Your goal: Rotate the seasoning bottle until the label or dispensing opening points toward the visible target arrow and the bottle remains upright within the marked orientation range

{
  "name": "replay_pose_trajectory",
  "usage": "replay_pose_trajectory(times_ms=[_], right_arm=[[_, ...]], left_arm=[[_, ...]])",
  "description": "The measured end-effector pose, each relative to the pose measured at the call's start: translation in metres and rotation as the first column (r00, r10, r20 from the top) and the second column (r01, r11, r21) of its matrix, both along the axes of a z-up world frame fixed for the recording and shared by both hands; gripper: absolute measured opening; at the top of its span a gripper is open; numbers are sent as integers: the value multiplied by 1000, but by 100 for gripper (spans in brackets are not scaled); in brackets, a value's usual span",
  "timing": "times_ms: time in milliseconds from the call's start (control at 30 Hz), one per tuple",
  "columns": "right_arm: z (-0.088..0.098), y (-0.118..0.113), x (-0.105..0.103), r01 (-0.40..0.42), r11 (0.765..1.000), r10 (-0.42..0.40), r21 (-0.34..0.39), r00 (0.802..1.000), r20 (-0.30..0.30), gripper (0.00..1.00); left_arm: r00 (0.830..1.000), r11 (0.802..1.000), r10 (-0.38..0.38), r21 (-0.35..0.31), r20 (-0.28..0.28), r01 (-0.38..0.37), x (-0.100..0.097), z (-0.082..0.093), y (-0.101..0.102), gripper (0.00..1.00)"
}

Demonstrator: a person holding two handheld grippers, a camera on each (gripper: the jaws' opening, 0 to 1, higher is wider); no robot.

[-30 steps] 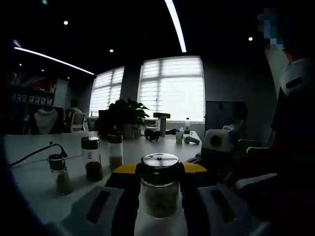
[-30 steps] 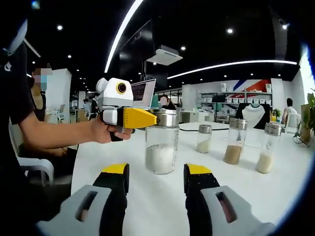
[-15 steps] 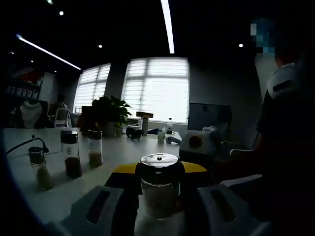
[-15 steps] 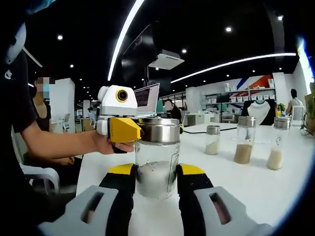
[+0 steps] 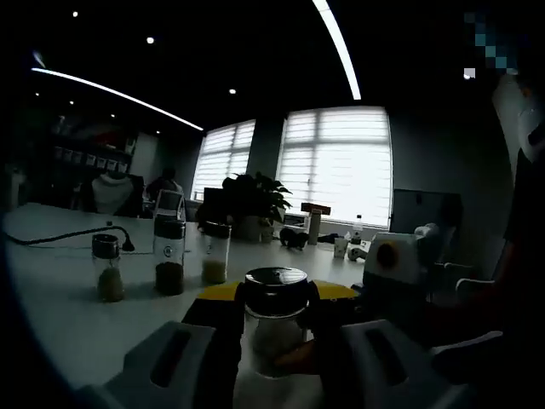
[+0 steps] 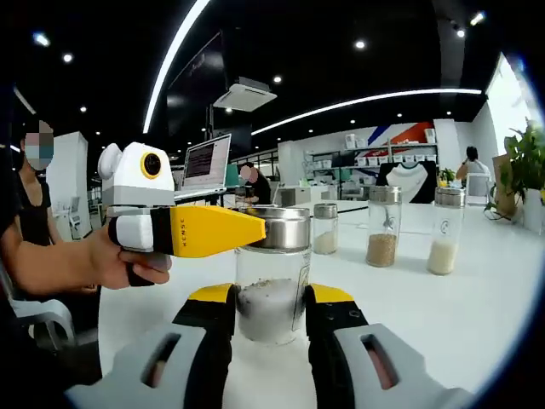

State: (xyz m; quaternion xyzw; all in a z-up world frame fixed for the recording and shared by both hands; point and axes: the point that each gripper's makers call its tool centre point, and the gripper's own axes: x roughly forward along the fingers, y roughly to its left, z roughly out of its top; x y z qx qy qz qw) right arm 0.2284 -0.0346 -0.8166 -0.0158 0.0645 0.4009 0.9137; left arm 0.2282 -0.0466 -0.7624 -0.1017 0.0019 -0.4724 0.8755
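Observation:
A clear glass seasoning bottle [image 6: 271, 256] with a steel lid and pale grains stands upright on the white table [image 6: 443, 315]. My right gripper [image 6: 271, 294] is shut on its lower body, yellow-tipped jaws pressed to both sides. My left gripper [image 6: 255, 230] comes in from the left, held by a person's hand [image 6: 128, 264], its yellow jaw against the lid. In the left gripper view the same bottle [image 5: 275, 281] sits tight between the jaws of my left gripper [image 5: 275, 294]. The light there is dim, and I see no label or arrow.
Three more seasoning bottles [image 6: 324, 228] [image 6: 381, 226] [image 6: 445, 230] stand in a row further along the table; in the left gripper view they are [image 5: 108, 268] [image 5: 169, 256] [image 5: 215, 254]. A potted plant [image 5: 251, 200] and a cable [image 5: 68, 234] lie beyond.
A second ago my right gripper stood open short of the bottle; it has since come forward and shut on it. Both views have swung sideways. The bottle stays upright between the left jaws.

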Motion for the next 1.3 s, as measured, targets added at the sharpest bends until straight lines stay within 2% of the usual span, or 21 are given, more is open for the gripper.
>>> replay_pose_trajectory(times_ms=[67, 233, 300, 400, 500, 533, 600, 700, 733, 800, 933, 1033, 1100, 1167, 1200, 1300], right_arm=[[-1, 0, 1, 30, 999, -30, -19, 1000, 3, 31], [-3, 4, 3, 88, 994, -85, -68, 996, 36, 31], [-3, 5, 2, 102, 992, -99, -72, 994, 38, 31], [-3, 7, 1, 124, 990, -121, -70, 992, 42, 31], [-6, 7, 0, 93, 992, -87, -83, 994, 70, 31], [-5, 6, -3, 59, 995, -52, -83, 995, 88, 31], [-6, 7, -8, -22, 996, 30, -84, 995, 92, 31], [-5, 9, -15, -112, 990, 121, -89, 988, 99, 31], [-3, 9, -17, -134, 986, 146, -101, 983, 116, 31], [0, 9, -17, -147, 984, 160, -106, 979, 126, 31], [1, 15, -16, -206, 977, 210, -53, 975, 72, 31], [-1, 18, -16, -226, 973, 228, -46, 972, 61, 31], [-4, 21, -18, -256, 966, 258, -43, 965, 48, 31], [-5, 23, -20, -253, 966, 255, -46, 966, 37, 30], [-5, 23, -19, -229, 971, 233, -74, 971, 48, 30], [-2, 23, -15, -192, 981, 193, -21, 981, 29, 30]], left_arm=[[997, 998, 60, -32, -54, -62, 5, -2, 5, 31], [983, 983, 183, 18, -7, -183, 6, -4, 7, 32], [977, 976, 215, 26, -8, -215, 7, -5, 7, 32], [963, 964, 267, 2, -37, -267, 10, -6, 11, 33], [965, 966, 257, 19, -56, -256, 9, -8, 12, 32], [977, 977, 210, 31, -37, -209, 6, -8, 10, 32], [989, 988, 147, 60, -25, -145, 3, -9, 10, 32], [998, 994, 67, 89, 6, -67, -2, -6, 11, 32], [999, 996, 54, 72, -1, -54, -3, -3, 13, 32], [999, 997, 25, 68, 20, -27, -6, 1, 14, 32], [996, 994, -20, 110, 86, 10, -14, 5, 10, 32], [995, 994, -48, 107, 87, 39, -18, 5, 8, 32], [992, 992, -107, 73, 74, 102, -28, 8, 5, 33], [992, 993, -109, 45, 56, 107, -28, 8, 5, 33], [994, 995, -100, 30, 45, 99, -27, 8, 5, 33], [997, 1000, -7, -21, 73, 9, -21, 13, 10, 33]])
